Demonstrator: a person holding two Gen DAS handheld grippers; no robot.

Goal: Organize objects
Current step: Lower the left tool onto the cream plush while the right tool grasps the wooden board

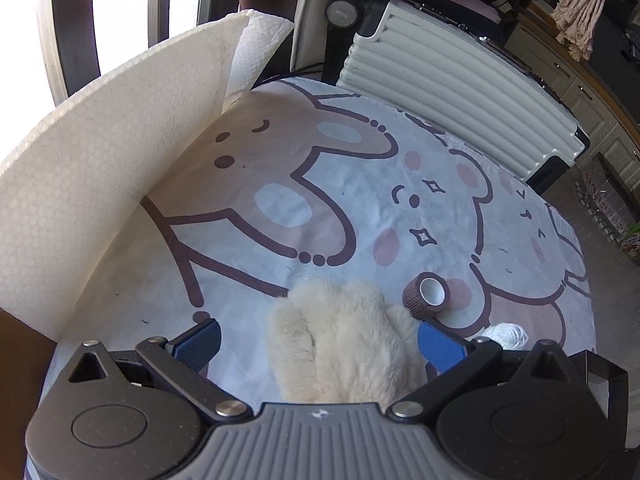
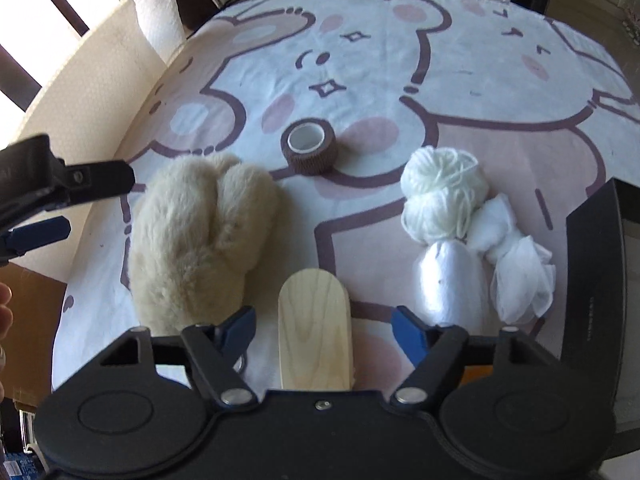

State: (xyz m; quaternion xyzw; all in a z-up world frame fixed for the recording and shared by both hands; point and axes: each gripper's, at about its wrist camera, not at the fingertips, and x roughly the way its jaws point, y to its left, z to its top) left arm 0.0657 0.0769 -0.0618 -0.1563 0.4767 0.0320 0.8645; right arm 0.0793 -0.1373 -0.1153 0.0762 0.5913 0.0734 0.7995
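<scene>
My left gripper (image 1: 318, 346) hangs above the worktop (image 1: 248, 152) with its jaws spread wide. The cream plush mitt (image 1: 340, 344) lies between the blue pads; the right pad looks to meet the fur's edge, the left pad stands clear, and nothing is gripped.

My right gripper (image 2: 324, 326) also points down, jaws parted to a middling width. A pale wooden paddle (image 2: 316, 328) lies flat between the fingers, with a gap on each side. The pads do not press it.

The right wrist view shows what the left largely misses: the paddle, a ball of white yarn (image 2: 440, 188) and a bundle of white gauzy fabric (image 2: 512, 264) touching the yarn. It also catches the left gripper from outside at the left edge, near the mitt. The left wrist view shows only a sliver of the yarn beyond its right finger.

A brown tape roll (image 2: 310, 146) stands on end behind the mitt, apart from it. A black box (image 2: 592, 272) borders the worktop on the right. A cream foam board (image 1: 100, 184) walls the left side, with a paper towel roll (image 1: 256, 52) behind it. A ribbed white suitcase (image 1: 452, 92) stands past the far edge.
</scene>
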